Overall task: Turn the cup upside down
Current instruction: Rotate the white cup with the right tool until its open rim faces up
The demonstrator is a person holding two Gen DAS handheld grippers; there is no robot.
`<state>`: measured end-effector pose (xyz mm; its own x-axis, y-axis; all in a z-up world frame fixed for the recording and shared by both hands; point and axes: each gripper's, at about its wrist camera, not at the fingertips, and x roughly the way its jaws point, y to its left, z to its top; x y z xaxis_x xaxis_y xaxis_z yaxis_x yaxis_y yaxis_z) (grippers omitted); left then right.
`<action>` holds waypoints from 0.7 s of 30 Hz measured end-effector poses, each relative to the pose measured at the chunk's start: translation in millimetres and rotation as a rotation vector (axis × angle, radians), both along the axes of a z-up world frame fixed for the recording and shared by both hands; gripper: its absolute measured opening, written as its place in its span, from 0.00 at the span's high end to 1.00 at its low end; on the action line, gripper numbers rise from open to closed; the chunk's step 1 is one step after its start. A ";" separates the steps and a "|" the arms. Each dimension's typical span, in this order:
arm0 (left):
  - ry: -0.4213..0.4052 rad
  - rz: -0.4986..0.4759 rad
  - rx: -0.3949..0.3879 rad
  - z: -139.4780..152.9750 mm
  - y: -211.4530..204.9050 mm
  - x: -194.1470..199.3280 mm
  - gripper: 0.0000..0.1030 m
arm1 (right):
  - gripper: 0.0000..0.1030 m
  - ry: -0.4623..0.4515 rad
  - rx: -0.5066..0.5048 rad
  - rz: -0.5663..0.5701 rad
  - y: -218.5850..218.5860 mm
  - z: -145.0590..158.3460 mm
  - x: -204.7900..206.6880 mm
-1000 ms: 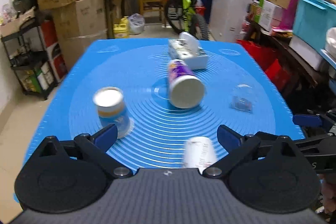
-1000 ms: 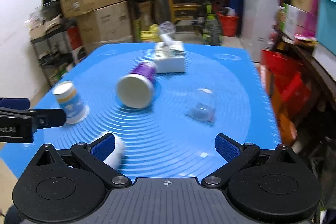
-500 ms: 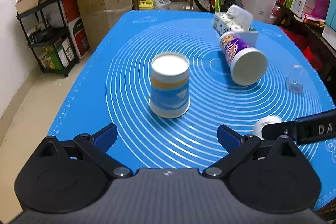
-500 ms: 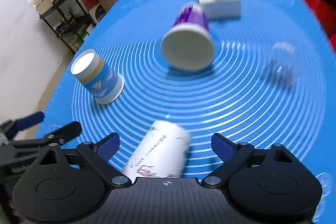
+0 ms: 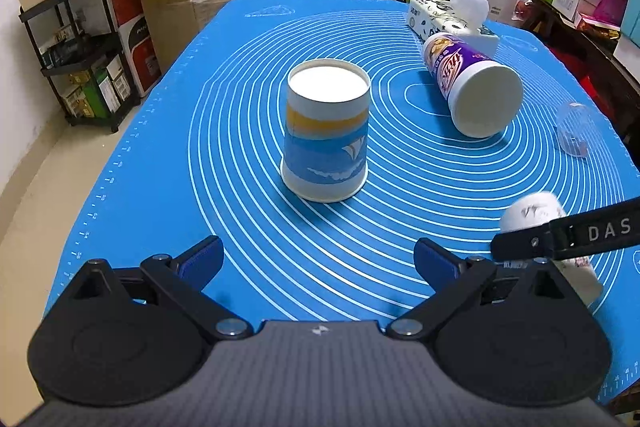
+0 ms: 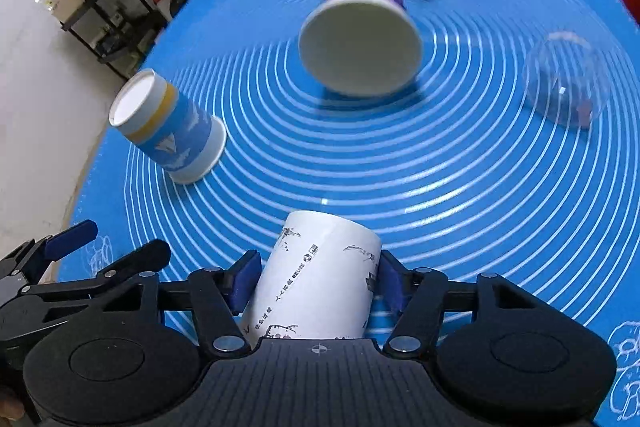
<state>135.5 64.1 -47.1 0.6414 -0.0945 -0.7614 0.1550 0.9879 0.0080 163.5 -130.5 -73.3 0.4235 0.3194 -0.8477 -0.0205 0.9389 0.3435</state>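
Observation:
A white paper cup with black print (image 6: 316, 279) lies on its side near the front edge of the blue mat (image 6: 440, 163). My right gripper (image 6: 316, 281) is shut on it, one pad on each side. The same cup shows at the right of the left wrist view (image 5: 536, 213), partly hidden behind the right gripper's finger. My left gripper (image 5: 318, 259) is open and empty, low over the mat. A blue and yellow paper cup (image 5: 326, 131) stands upside down just ahead of it.
A purple cup (image 5: 468, 83) lies on its side mid-mat. A clear plastic cup (image 5: 574, 129) sits at the right. A tissue box (image 5: 452, 17) stands at the far end. Cardboard boxes, a shelf and a bicycle surround the table.
My right gripper moved down onto the white cup and closed on it. My left gripper moved closer to the blue and yellow cup and stayed open.

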 end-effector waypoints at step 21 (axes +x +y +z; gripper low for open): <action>-0.033 0.019 -0.055 3.2 -11.4 -12.6 0.03 | 0.37 -0.700 -0.497 0.009 9.1 -13.5 -75.8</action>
<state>122.9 52.7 -43.9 0.6683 -0.1226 -0.7338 0.1363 0.9898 -0.0412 87.7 -121.4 -86.8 0.9006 -0.0142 -0.4344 -0.0824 0.9757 -0.2028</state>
